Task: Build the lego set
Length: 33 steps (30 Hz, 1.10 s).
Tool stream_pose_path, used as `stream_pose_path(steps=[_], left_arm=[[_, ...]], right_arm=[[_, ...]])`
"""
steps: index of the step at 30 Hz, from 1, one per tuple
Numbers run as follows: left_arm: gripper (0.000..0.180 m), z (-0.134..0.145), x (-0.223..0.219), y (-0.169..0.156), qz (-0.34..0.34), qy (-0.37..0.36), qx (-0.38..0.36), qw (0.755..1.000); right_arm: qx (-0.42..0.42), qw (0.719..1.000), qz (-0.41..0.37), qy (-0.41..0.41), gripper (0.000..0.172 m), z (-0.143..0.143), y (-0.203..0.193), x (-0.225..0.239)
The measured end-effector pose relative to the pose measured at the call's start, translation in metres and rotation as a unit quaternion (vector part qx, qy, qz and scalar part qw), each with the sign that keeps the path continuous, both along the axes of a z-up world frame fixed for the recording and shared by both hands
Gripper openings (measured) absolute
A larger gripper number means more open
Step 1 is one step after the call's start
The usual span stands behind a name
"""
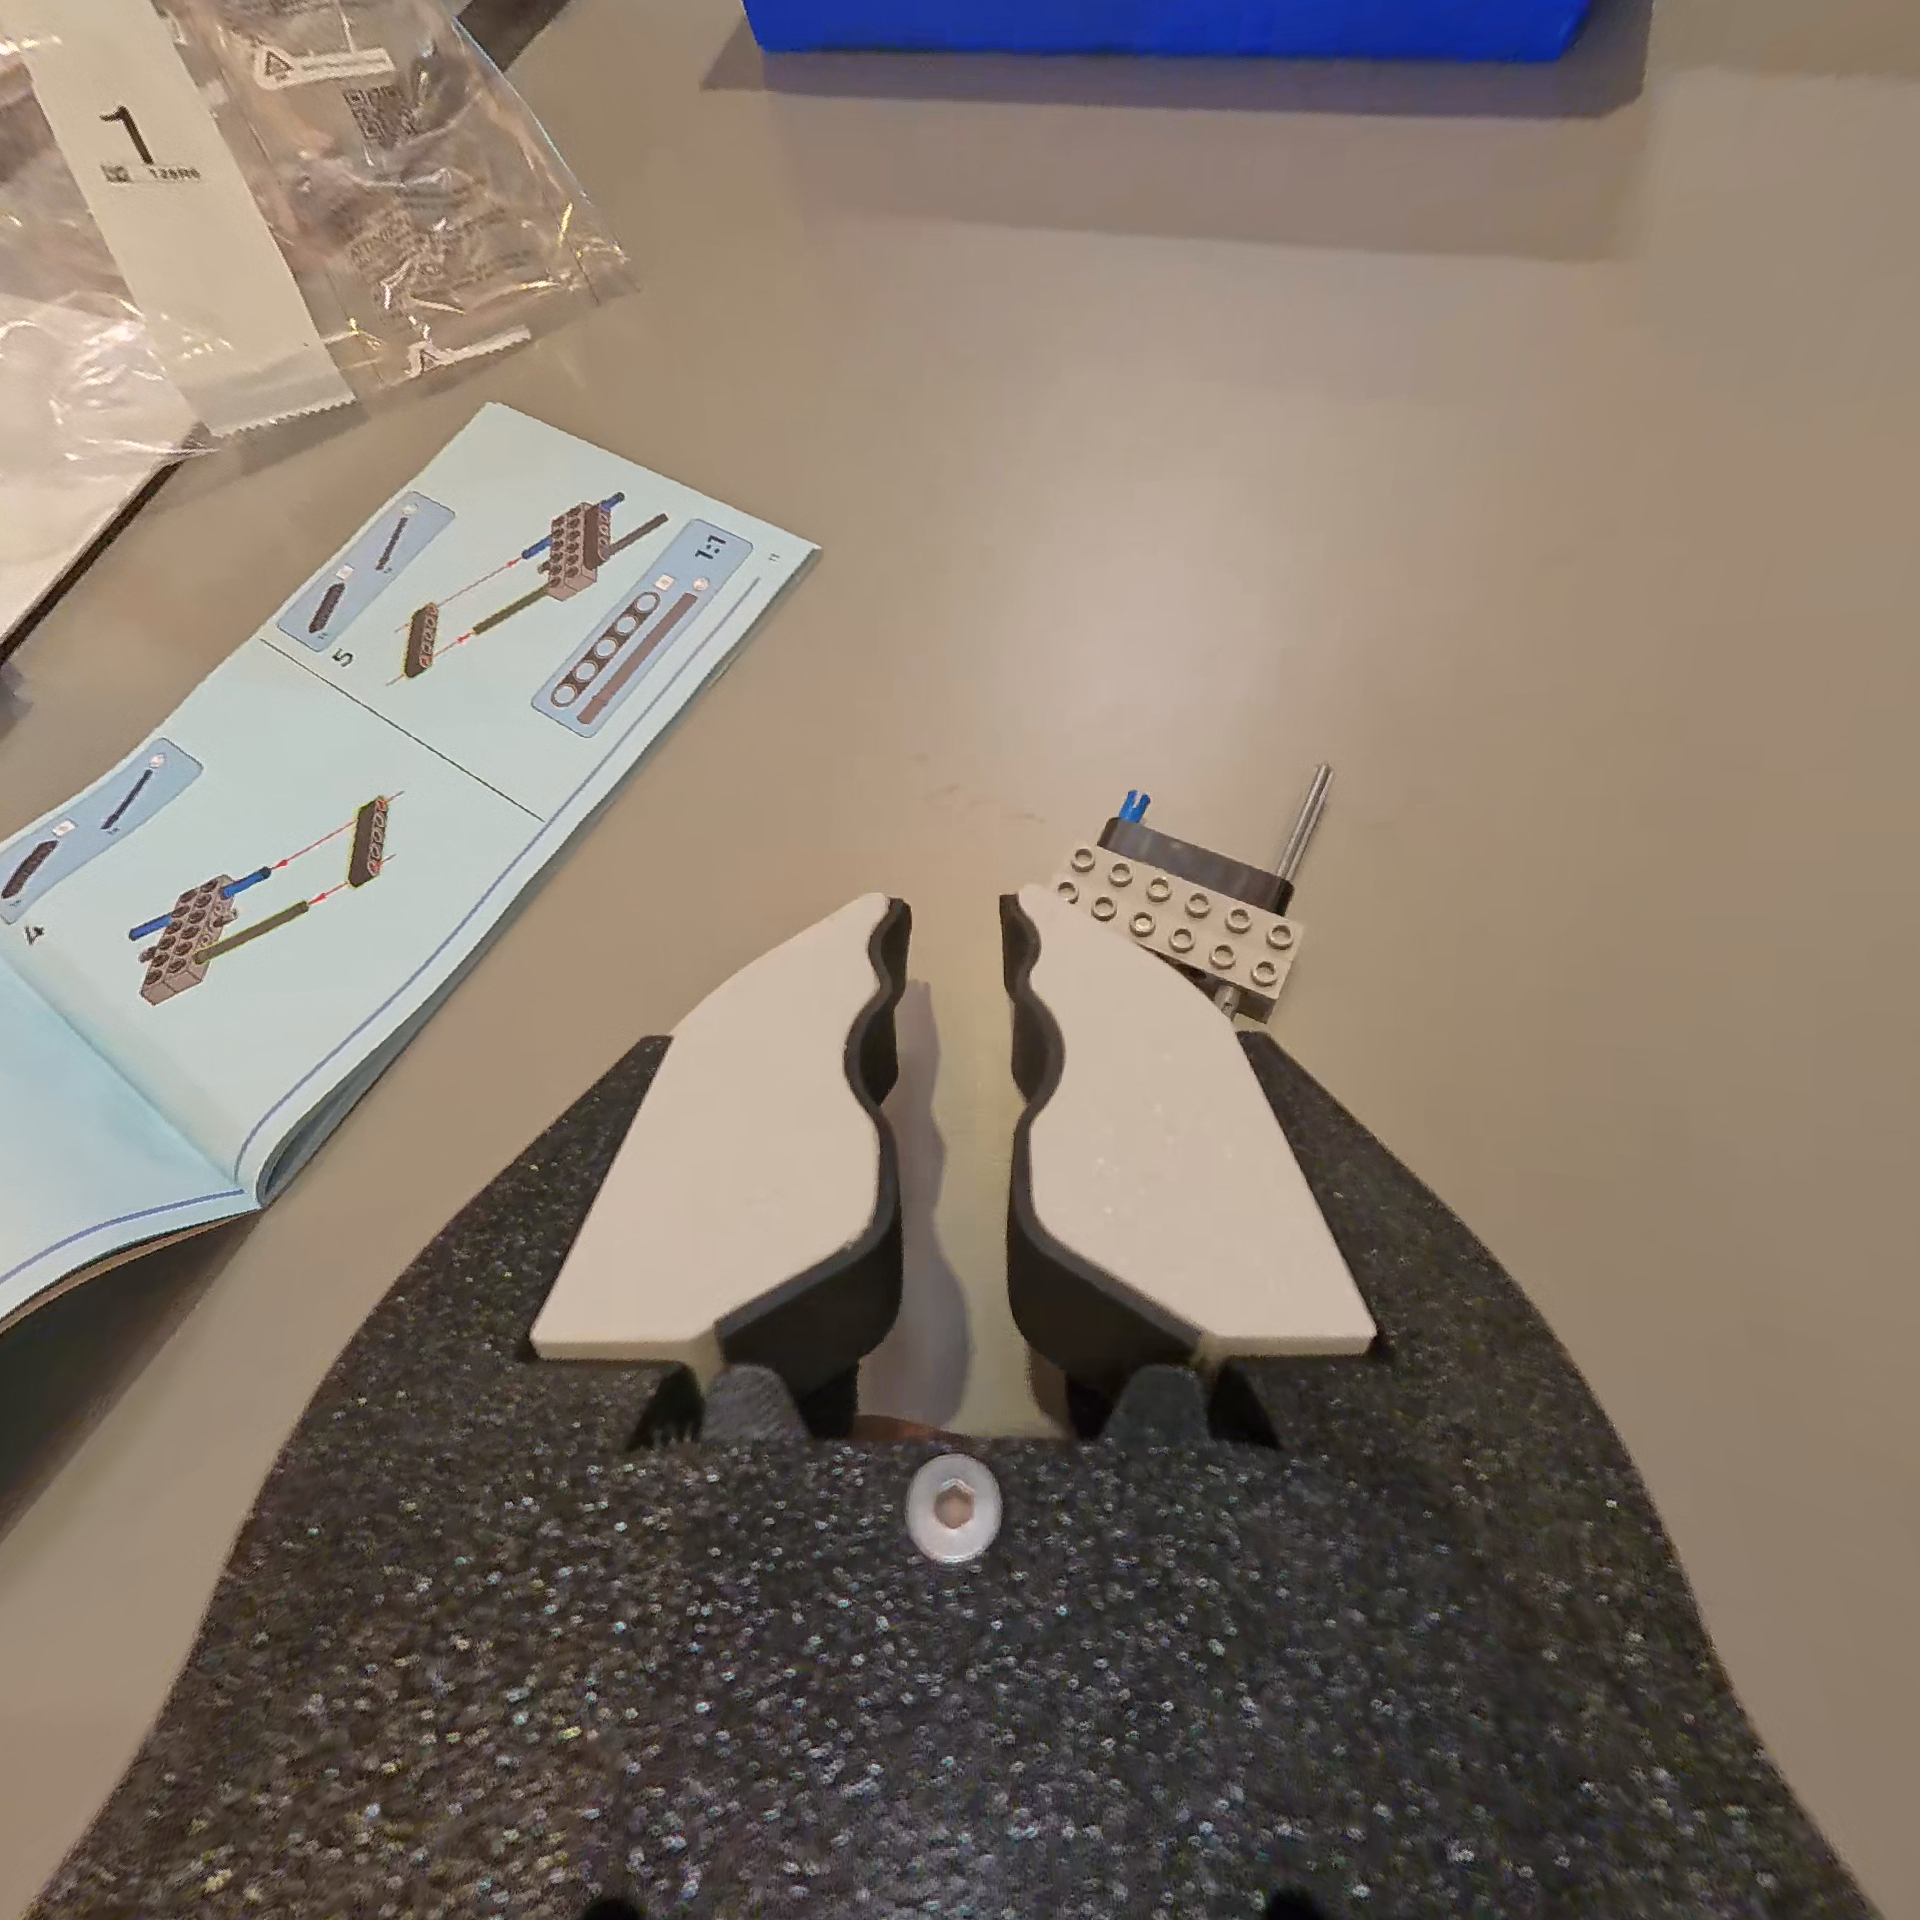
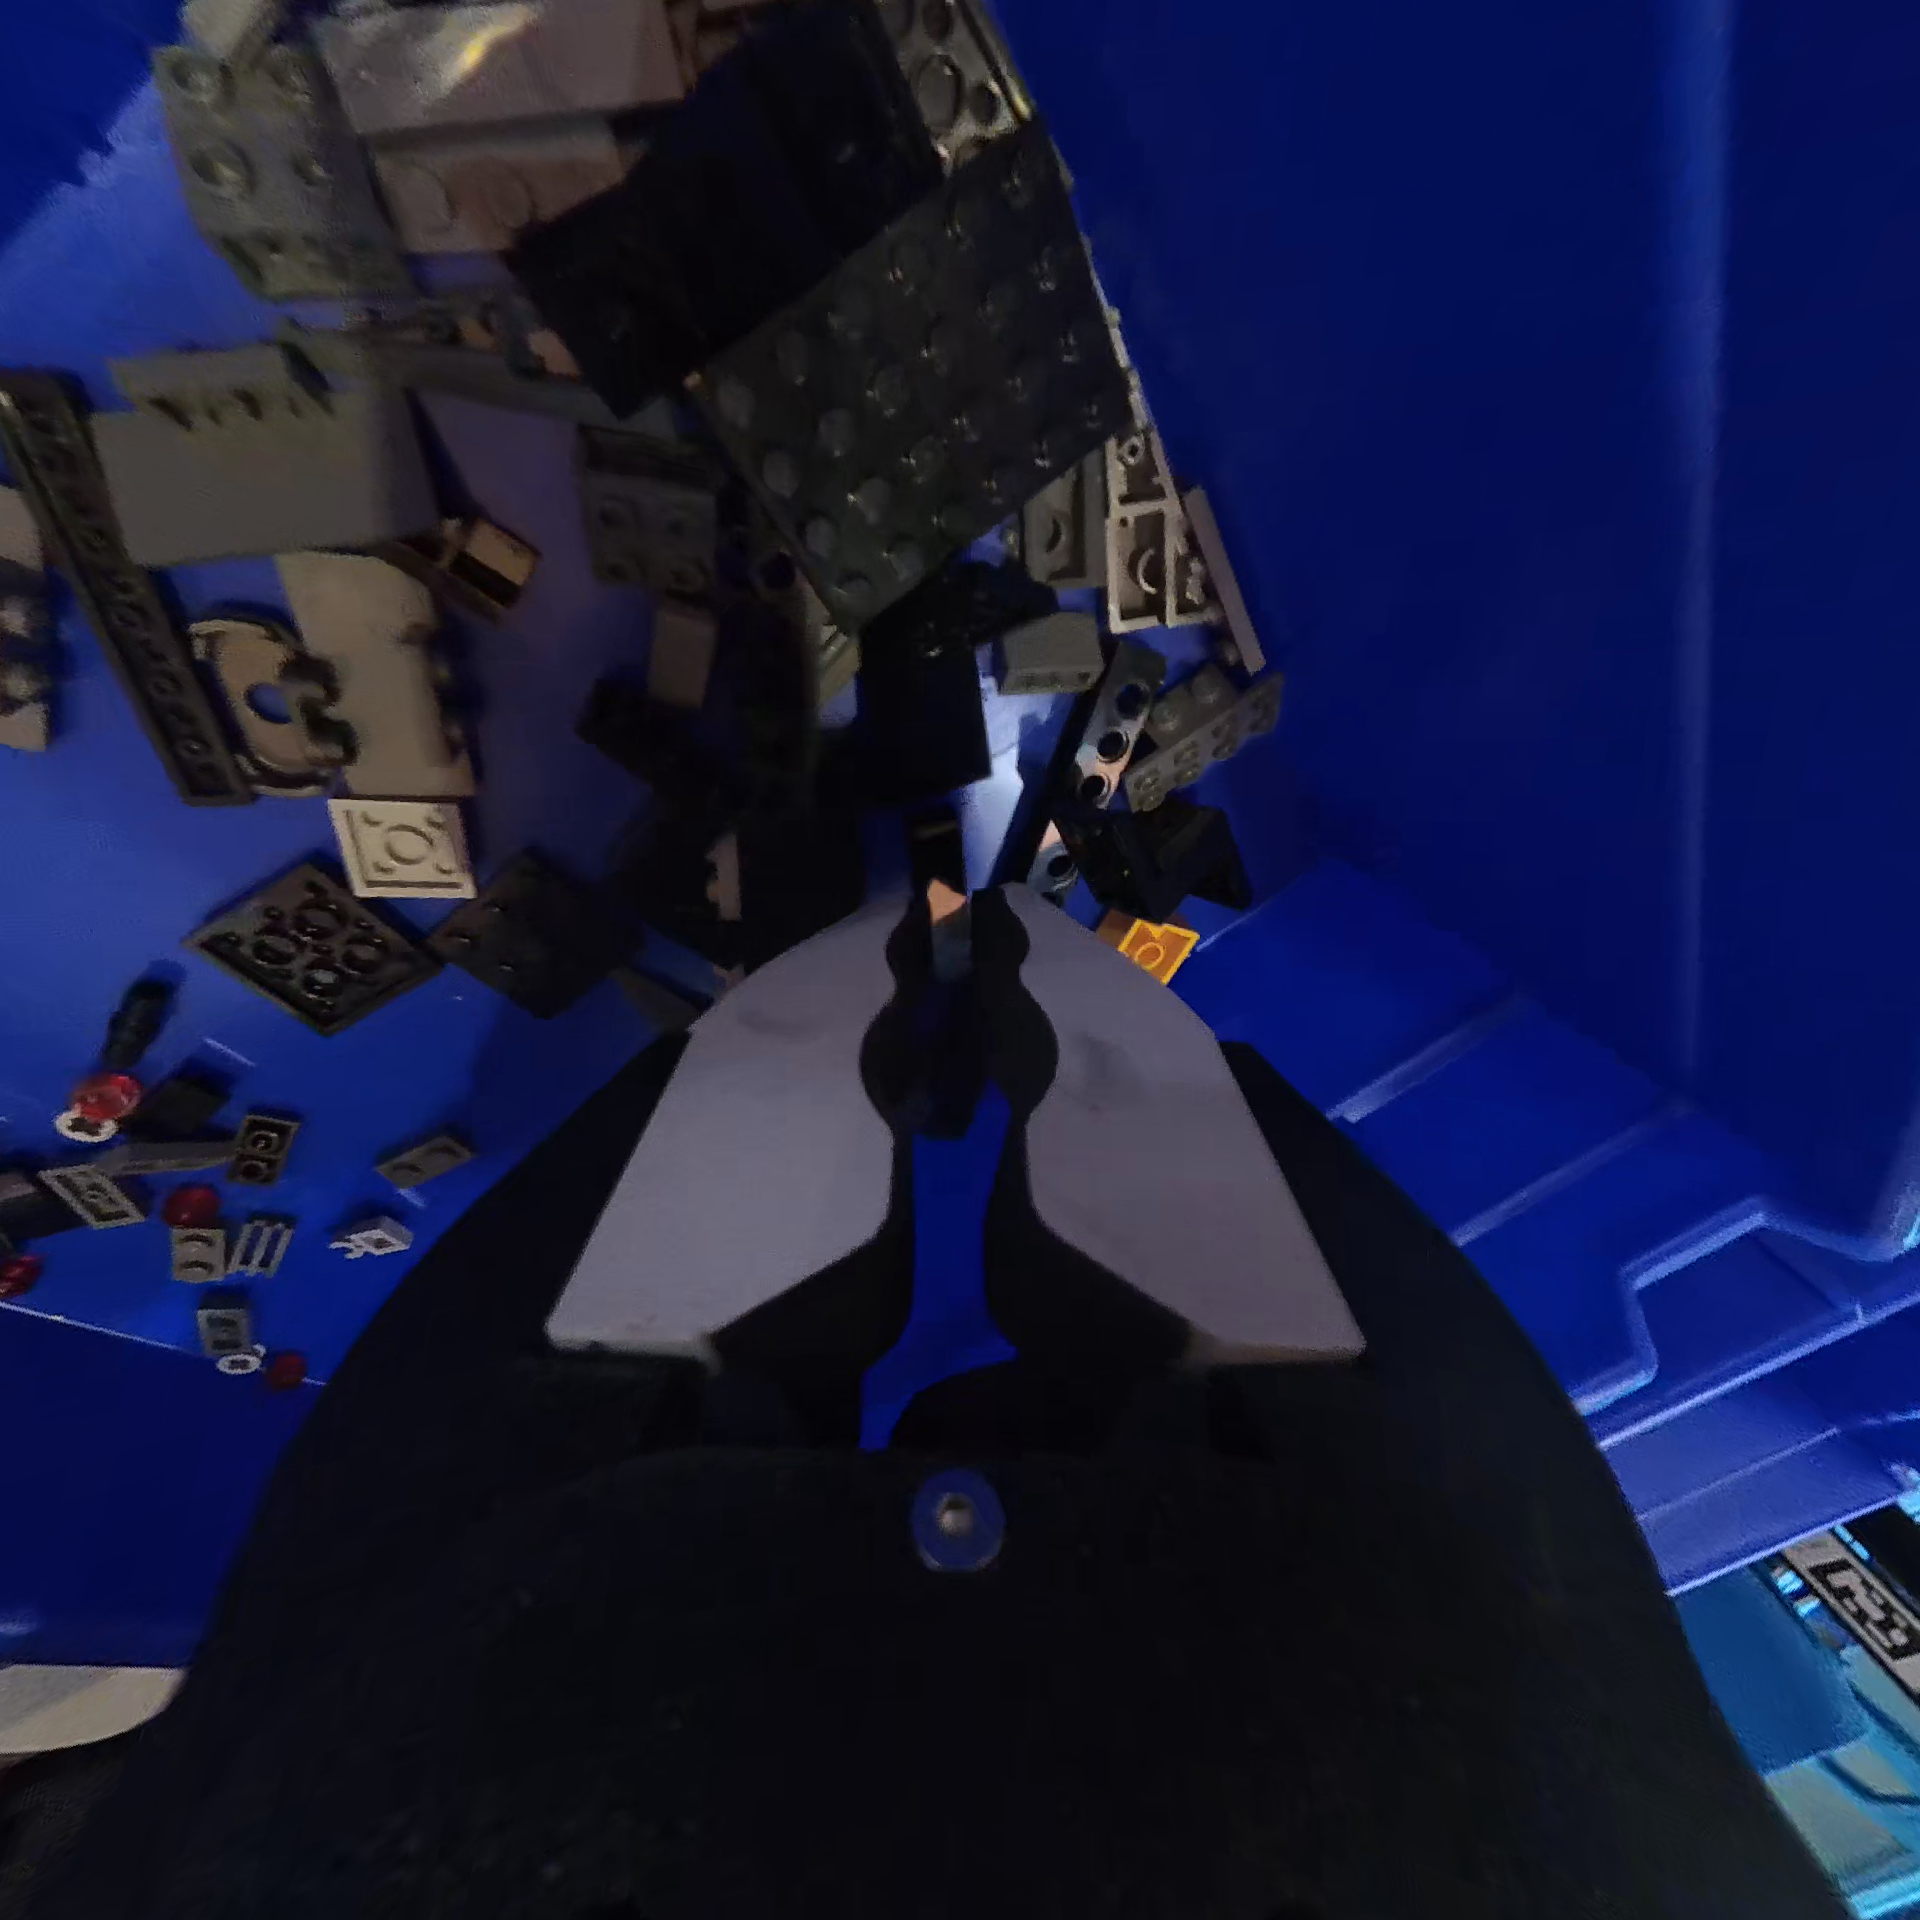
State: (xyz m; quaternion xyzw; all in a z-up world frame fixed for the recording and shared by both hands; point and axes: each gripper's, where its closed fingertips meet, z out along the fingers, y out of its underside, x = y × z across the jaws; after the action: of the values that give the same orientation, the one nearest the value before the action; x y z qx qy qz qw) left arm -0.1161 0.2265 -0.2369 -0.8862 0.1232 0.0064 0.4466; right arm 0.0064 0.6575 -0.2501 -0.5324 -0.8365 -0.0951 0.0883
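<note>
**L claw** [image 1: 954,914]: fingers apart, nothing between the pads, bare counter [image 1: 1351,520] shows through the gap. It hangs low over the counter. Nearest item is a small brick assy [image 1: 1184,925], just beside the R finger [image 1: 1122,1091]. That finger hides the assy's near corner, so contact cannot be told.

**Assy, appearance:**
- tan studded plate [image 1: 1179,920] on top, two rows of studs, tilted slightly
- dark beam [image 1: 1195,857] under its far edge
- blue pin [image 1: 1135,805] sticking out at the far L end
- grey axle [image 1: 1307,821] running through, long end pointing away, short end showing near the finger

**Also on the counter:** open instruction booklet [image 1: 364,831] w/ pale blue pages, well L of the claw; clear plastic bags [image 1: 416,187] far L; edge of a blue bin [image 1: 1164,26] at the far side.

**R claw** [image 2: 948,914]: inside the blue bin, wall [image 2: 1455,416] close on the R. Fingers nearly together and, as far as the dim, blurred view allows, clamped on a narrow dark piece [image 2: 935,852] that projects beyond the tips. The piece's type is not readable.

**Around it:** a heap of grey and black bricks, incl. a large black studded plate [image 2: 914,416] and a holed beam [image 2: 1107,727] just R of the tips. A small yellow piece [image 2: 1148,948] lies beside the R finger. Small red bits [image 2: 104,1096] lie well off to the L.
</note>
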Motion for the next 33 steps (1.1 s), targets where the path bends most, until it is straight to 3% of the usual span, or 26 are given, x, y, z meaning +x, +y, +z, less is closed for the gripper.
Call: stream_pose_path(steps=[9, 13, 18, 23, 28, 33], left_arm=[[0.017, -0.002, 0.001, -0.001, -0.006, 0.000, -0.005, 1.000], [0.017, -0.001, 0.002, -0.001, -0.007, 0.000, -0.004, 1.000], [0.017, 0.004, 0.000, -0.001, -0.001, -0.015, 0.010, 1.000], [0.017, 0.022, -0.011, -0.003, 0.022, -0.034, 0.058, 0.998], [0.017, 0.049, -0.038, -0.010, 0.073, -0.063, 0.128, 0.987], [0.018, 0.069, -0.060, -0.018, 0.101, -0.099, 0.173, 0.975]], right_arm=[[-0.011, 0.999, 0.001, -0.039, 0.021, -0.008, 0.003, -0.003], [-0.042, 0.998, -0.011, -0.053, 0.010, -0.010, -0.002, -0.001], [-0.037, 0.999, -0.002, -0.037, 0.009, -0.008, -0.003, -0.003], [-0.017, 0.999, 0.014, 0.048, 0.009, 0.034, -0.019, -0.008], [-0.015, 0.982, 0.084, 0.167, 0.009, 0.113, -0.092, -0.025], [-0.044, 0.952, 0.215, 0.215, 0.008, 0.138, -0.221, -0.052]])
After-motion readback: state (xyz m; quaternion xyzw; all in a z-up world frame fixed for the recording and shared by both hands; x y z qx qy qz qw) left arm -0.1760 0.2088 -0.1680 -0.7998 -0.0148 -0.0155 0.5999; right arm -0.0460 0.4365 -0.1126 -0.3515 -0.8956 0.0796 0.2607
